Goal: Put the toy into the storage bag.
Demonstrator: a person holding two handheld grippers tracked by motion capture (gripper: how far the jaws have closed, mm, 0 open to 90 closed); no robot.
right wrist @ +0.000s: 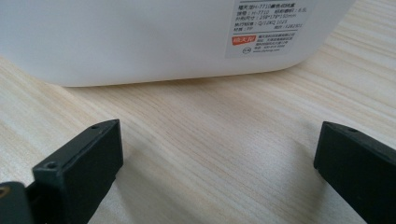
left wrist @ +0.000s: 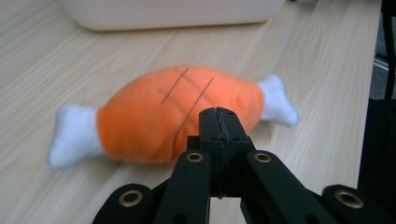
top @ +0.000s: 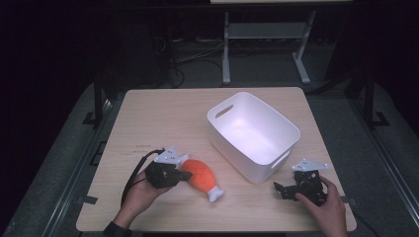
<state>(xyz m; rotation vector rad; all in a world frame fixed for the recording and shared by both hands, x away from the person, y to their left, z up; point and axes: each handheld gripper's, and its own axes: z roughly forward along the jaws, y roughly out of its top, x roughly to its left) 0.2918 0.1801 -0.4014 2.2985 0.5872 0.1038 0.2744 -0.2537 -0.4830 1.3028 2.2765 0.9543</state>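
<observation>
An orange plush drumstick toy (top: 201,173) (left wrist: 177,112) with white ends lies on the wooden table (top: 163,118), left of a white plastic bin (top: 276,126). My left gripper (top: 186,174) (left wrist: 218,116) sits at the toy's left end, pointing at its orange body. Its jaws are shut flat against each other with nothing between them. My right gripper (top: 280,188) (right wrist: 219,154) rests on the table near the bin's front right corner. It is open, its two jaws wide apart over bare wood, facing the bin's wall (right wrist: 140,37).
The bin has cut-out handles and a printed label (right wrist: 271,28) on the wall facing my right gripper. A metal-legged table frame (top: 267,44) stands on the dark floor behind. The table's front edge (top: 217,229) is close below both hands.
</observation>
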